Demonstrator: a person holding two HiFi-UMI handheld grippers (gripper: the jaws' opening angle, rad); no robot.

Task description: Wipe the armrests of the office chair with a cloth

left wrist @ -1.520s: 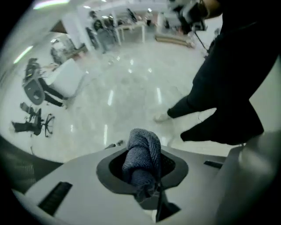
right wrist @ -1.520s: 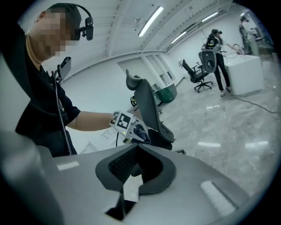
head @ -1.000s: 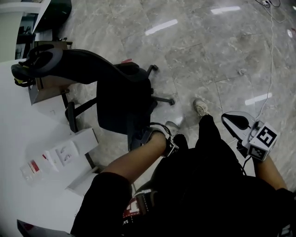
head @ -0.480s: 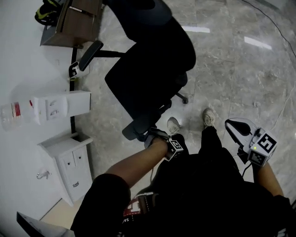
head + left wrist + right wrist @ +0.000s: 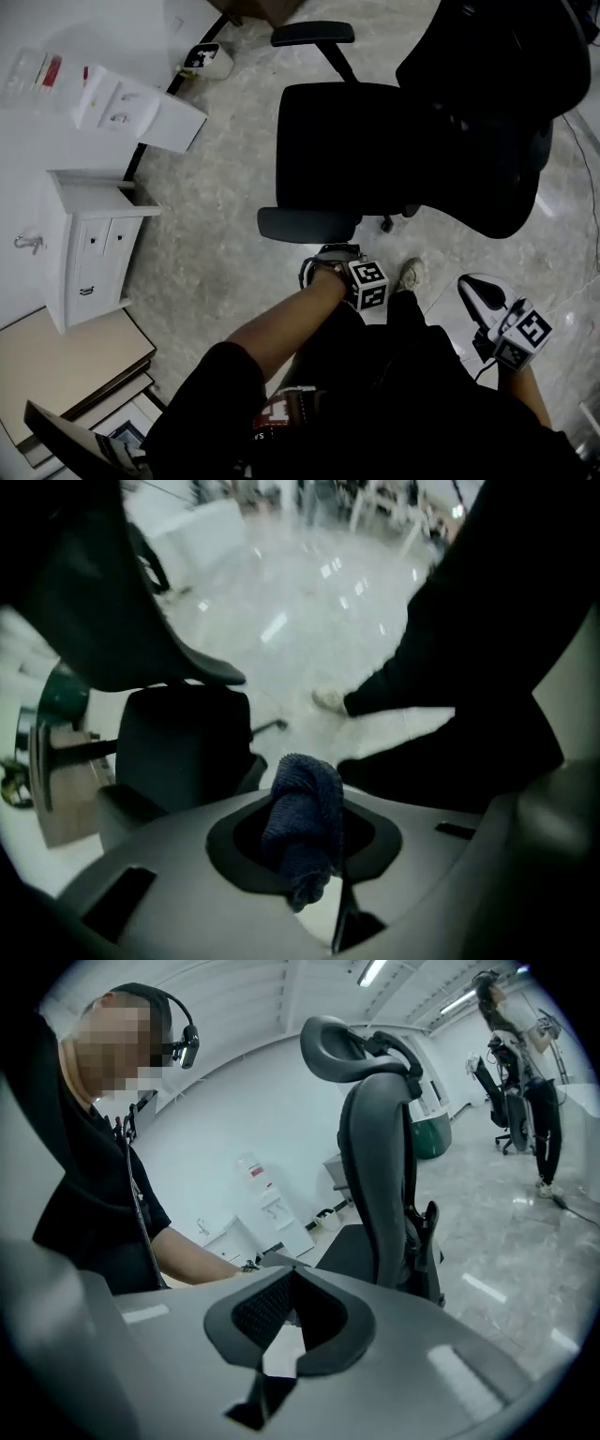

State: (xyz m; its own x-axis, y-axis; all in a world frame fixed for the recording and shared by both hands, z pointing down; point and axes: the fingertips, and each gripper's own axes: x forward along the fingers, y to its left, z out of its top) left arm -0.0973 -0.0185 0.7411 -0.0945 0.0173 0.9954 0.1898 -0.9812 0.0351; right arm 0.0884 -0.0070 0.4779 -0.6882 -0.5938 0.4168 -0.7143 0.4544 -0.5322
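The black office chair [image 5: 347,141] stands in the upper middle of the head view, its backrest [image 5: 497,112] to the right. Its near armrest [image 5: 307,225] lies just above my left gripper [image 5: 336,270], and the far armrest [image 5: 312,34] is at the top. In the left gripper view, my left gripper [image 5: 305,846] is shut on a bunched dark blue cloth [image 5: 302,822], with the chair [image 5: 183,747] beyond it. My right gripper [image 5: 486,298] hangs at the lower right, away from the chair. The right gripper view shows that gripper [image 5: 292,1283] shut and empty, facing the backrest [image 5: 380,1176].
A small white cabinet [image 5: 89,244] stands against the wall at the left, with white boxes [image 5: 141,108] above it. Flat boards [image 5: 66,375] lie on the floor at the lower left. In the right gripper view, another person [image 5: 525,1072] stands far off.
The head view has swung, so the chair now fills the upper middle. My left gripper with the cloth has come close under the near armrest. The right gripper has barely moved.
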